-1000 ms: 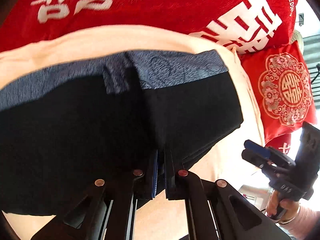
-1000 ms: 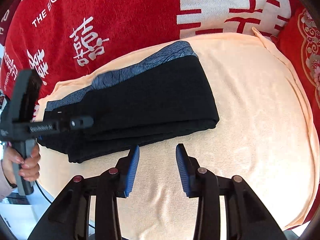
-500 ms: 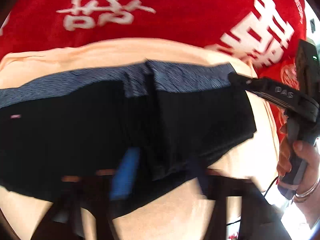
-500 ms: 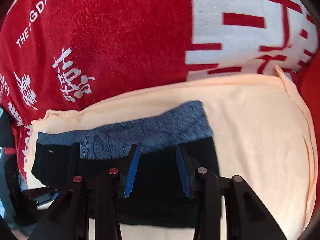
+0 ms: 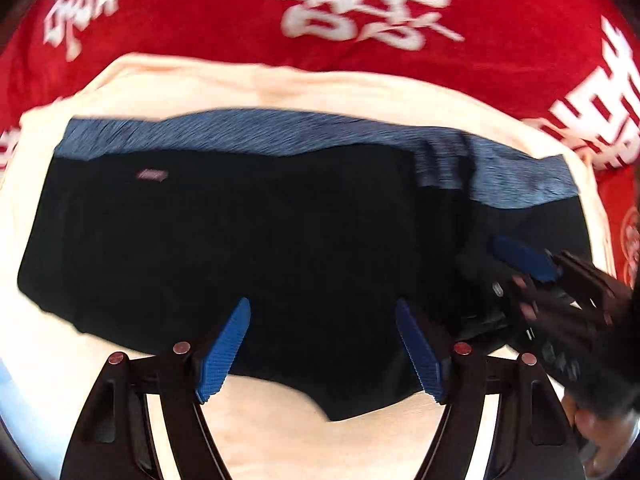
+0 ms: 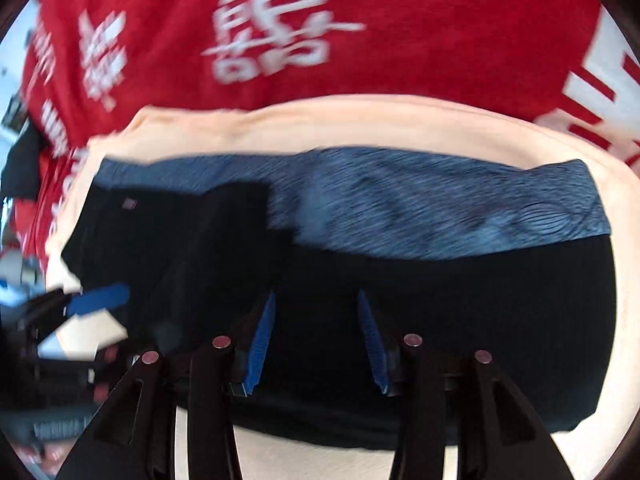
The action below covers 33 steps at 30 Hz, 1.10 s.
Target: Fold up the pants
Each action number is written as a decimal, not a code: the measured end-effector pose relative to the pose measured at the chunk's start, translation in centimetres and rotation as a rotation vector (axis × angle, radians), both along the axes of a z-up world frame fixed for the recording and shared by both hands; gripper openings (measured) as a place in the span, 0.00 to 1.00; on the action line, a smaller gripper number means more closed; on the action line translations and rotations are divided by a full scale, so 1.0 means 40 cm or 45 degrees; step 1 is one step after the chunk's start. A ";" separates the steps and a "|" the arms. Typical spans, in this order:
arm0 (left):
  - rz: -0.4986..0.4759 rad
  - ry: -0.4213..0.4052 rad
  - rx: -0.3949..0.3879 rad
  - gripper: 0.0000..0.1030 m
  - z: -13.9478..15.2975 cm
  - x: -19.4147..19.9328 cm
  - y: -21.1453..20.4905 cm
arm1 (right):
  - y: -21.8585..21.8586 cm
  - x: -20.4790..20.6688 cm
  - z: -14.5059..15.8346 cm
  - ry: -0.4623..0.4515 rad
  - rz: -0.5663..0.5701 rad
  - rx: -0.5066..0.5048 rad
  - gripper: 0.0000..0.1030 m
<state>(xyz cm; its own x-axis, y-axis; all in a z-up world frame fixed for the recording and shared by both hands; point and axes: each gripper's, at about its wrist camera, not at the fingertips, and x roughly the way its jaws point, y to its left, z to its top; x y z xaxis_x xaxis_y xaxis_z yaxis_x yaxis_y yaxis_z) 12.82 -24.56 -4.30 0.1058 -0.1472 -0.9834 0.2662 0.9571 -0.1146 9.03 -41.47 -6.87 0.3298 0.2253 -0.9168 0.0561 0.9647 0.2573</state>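
Ahead of the left gripper point(image 5: 323, 344), its blue pads spread wide and holding nothing, folded black pants point(image 5: 280, 248) lie flat on a peach blanket point(image 5: 248, 84), the blue-grey waistband point(image 5: 304, 132) along the far edge. Past its right finger, the right gripper point(image 6: 316, 340) hovers over the garment's right half, jaws moderately parted and empty, black fabric showing between them. Beyond both tools, a red cloth point(image 6: 420, 32) with white characters fills the background.

Matt black cloth pants point(image 5: 280, 248) with heathered blue knit waistband point(image 5: 304, 132), soft peach towel point(image 5: 256, 84), plush red blanket point(image 5: 200, 12)
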 end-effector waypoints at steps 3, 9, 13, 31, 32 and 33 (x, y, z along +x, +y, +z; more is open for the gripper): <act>0.032 0.017 0.025 0.74 -0.009 0.004 0.032 | 0.025 -0.019 0.012 0.001 0.026 -0.004 0.46; 0.075 0.048 0.038 0.74 -0.023 -0.004 0.086 | 0.016 -0.048 0.028 0.065 0.004 0.087 0.47; 0.107 0.063 0.036 0.74 -0.025 -0.008 0.115 | 0.025 -0.059 0.035 0.096 0.012 0.067 0.50; 0.266 0.074 -0.021 0.74 -0.041 0.009 0.281 | 0.214 -0.061 0.043 0.229 0.148 -0.045 0.67; 0.275 0.074 -0.024 0.74 -0.043 0.010 0.293 | 0.224 -0.062 0.041 0.235 0.156 -0.051 0.67; 0.284 0.075 -0.026 0.74 -0.044 0.009 0.304 | 0.230 -0.063 0.041 0.238 0.158 -0.052 0.67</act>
<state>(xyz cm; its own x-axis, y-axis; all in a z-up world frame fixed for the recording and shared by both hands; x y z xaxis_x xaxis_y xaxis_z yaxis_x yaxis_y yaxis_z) 13.20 -12.39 -6.04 0.0807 -0.1464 -0.9859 0.0409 0.9888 -0.1435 6.52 -32.27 -5.22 0.1255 0.2147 -0.9686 -0.0206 0.9767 0.2138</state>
